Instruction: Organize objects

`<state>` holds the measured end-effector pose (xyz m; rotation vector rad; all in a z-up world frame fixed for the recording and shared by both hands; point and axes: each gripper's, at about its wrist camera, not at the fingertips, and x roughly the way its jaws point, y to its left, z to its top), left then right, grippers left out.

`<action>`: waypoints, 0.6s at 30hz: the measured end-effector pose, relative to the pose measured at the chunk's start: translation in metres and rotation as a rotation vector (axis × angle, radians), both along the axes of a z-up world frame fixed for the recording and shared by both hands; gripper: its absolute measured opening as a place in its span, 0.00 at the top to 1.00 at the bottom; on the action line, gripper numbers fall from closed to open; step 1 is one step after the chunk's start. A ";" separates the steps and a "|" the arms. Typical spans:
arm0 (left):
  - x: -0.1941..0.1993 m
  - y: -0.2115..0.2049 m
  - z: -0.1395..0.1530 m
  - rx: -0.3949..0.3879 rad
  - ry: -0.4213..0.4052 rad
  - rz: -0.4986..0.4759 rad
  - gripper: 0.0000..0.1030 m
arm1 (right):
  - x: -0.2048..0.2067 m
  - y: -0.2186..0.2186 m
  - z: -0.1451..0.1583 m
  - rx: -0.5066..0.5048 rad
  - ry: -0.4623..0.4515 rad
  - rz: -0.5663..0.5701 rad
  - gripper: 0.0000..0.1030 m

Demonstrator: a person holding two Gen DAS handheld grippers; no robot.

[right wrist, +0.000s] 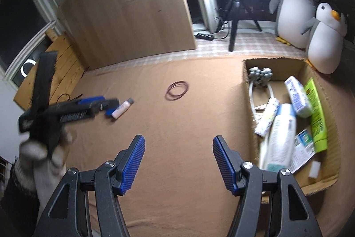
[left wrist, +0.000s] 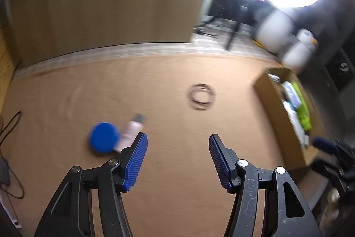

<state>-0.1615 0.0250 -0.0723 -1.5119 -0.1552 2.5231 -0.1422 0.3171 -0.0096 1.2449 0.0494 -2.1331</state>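
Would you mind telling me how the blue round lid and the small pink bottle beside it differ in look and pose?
The blue round lid is a flat, saturated blue disc lying face up; the small pink bottle is a pale, slim tube with a grey cap, lying on its side. The lid is wider, the bottle longer. Both lie side by side on the brown cloth, outside the cardboard box.

On the mat [right wrist: 177, 126], the rubber bands [right wrist: 177, 90] lie in the middle. Left of them lies a small tube [right wrist: 122, 107], touching a round lid [left wrist: 104, 137]. At the right stands the cardboard box [right wrist: 328, 179], with bottles [right wrist: 280, 134] inside. Behind the box sit two plush penguins [right wrist: 326, 37].
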 end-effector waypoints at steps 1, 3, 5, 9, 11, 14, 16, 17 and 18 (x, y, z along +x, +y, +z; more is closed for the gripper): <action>-0.002 -0.008 -0.002 0.002 -0.006 0.012 0.40 | 0.004 -0.004 -0.001 0.001 -0.002 0.004 0.42; -0.011 -0.031 -0.008 0.009 -0.027 0.048 0.41 | 0.011 -0.010 -0.002 0.004 -0.007 0.012 0.42; -0.021 -0.054 -0.015 0.022 -0.051 0.083 0.41 | 0.016 -0.015 -0.005 0.006 -0.016 0.014 0.42; -0.041 -0.084 -0.030 0.042 -0.101 0.137 0.41 | 0.024 -0.020 -0.008 0.007 -0.033 0.009 0.42; -0.051 -0.095 -0.039 0.035 -0.122 0.155 0.45 | 0.027 -0.022 -0.009 0.019 -0.035 0.008 0.42; -0.062 -0.103 -0.052 0.022 -0.151 0.173 0.52 | 0.030 -0.020 -0.009 0.029 -0.036 0.001 0.42; -0.069 -0.106 -0.062 0.037 -0.179 0.179 0.57 | 0.030 -0.018 -0.009 0.033 -0.037 -0.008 0.42; -0.072 -0.108 -0.067 0.048 -0.196 0.184 0.60 | 0.030 -0.017 -0.009 0.035 -0.038 -0.011 0.42; -0.074 -0.109 -0.071 0.050 -0.206 0.187 0.62 | 0.029 -0.015 -0.010 0.037 -0.040 -0.017 0.42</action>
